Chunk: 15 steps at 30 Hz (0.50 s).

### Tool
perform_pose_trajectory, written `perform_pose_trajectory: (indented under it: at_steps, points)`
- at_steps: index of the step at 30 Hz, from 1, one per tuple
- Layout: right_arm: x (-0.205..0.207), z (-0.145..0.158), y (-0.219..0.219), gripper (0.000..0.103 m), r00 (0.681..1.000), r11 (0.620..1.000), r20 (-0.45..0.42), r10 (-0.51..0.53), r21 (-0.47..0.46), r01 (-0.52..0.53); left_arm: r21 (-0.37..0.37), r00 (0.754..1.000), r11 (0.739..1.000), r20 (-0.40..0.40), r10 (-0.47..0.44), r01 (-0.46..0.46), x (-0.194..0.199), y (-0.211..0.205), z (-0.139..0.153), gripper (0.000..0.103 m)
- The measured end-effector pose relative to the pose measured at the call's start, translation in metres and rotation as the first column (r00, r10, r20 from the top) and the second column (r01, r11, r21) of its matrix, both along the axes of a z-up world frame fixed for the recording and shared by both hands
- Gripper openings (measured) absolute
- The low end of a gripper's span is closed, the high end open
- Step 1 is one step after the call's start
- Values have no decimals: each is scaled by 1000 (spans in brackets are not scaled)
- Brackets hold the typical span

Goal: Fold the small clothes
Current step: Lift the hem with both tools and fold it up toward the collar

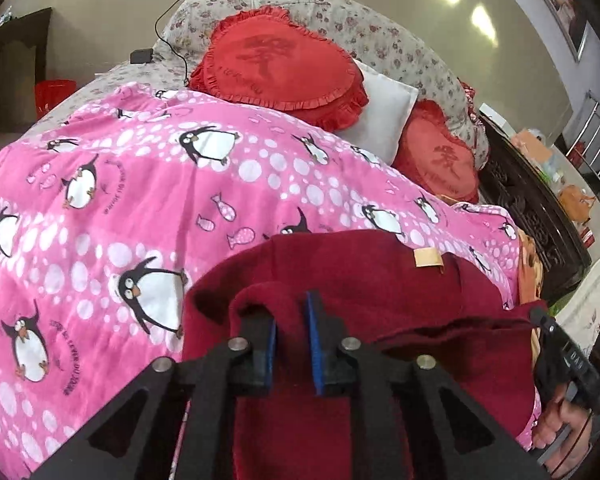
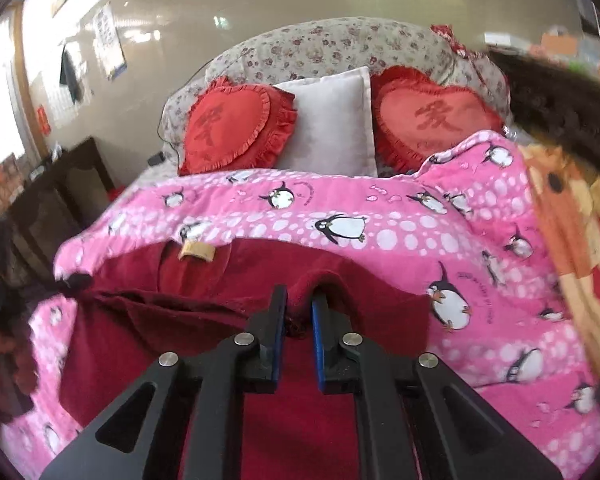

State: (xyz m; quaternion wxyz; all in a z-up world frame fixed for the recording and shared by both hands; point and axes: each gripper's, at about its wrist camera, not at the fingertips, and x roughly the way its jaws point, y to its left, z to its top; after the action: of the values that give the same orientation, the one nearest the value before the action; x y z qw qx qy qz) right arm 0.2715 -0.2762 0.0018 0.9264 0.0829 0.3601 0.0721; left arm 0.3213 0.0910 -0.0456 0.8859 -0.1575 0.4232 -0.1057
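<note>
A dark red garment (image 1: 380, 280) with a tan label (image 1: 427, 258) lies on a pink penguin blanket (image 1: 140, 200). My left gripper (image 1: 292, 312) is shut on a raised fold at the garment's left corner. In the right wrist view the same garment (image 2: 360, 264) and its label (image 2: 196, 251) show. My right gripper (image 2: 299, 300) is shut on a fold at the garment's right side. The near edge of the garment is lifted between the two grippers. The right gripper also shows at the right edge of the left wrist view (image 1: 540, 316).
Two red heart cushions (image 2: 232, 128) (image 2: 432, 116) and a white pillow (image 2: 332, 124) lean on floral bedding (image 2: 332, 48) at the head of the bed. A dark carved bed frame (image 1: 532, 208) runs along the right. A dark cabinet (image 2: 60, 196) stands left.
</note>
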Motion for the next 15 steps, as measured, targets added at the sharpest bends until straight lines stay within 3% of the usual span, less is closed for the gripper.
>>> perform_pose_trajectory:
  at_steps: [2,4,6,9,14,15]
  points:
    - [0,-1,-9,0,1000,996,8,1,89,-2,-13,1000,1000,11,-17,17,-3,0,1,37]
    - [-3,0,-12,0,1000,989,8,16,146,-17,-3,999,1000,42,-27,28,-11,1,7,66]
    - [-13,4,-15,0,998,981,41,41,189,-48,59,995,998,95,-7,2,-20,1,18,91]
    - [-28,11,-17,0,995,980,81,64,181,-78,89,982,996,191,5,-23,-36,6,35,91]
    - [-40,7,-3,0,994,996,77,78,42,-81,122,979,992,192,-66,43,-35,-19,36,90]
    - [-37,4,0,0,994,995,64,91,22,-93,137,980,989,183,-83,58,-31,-29,33,85]
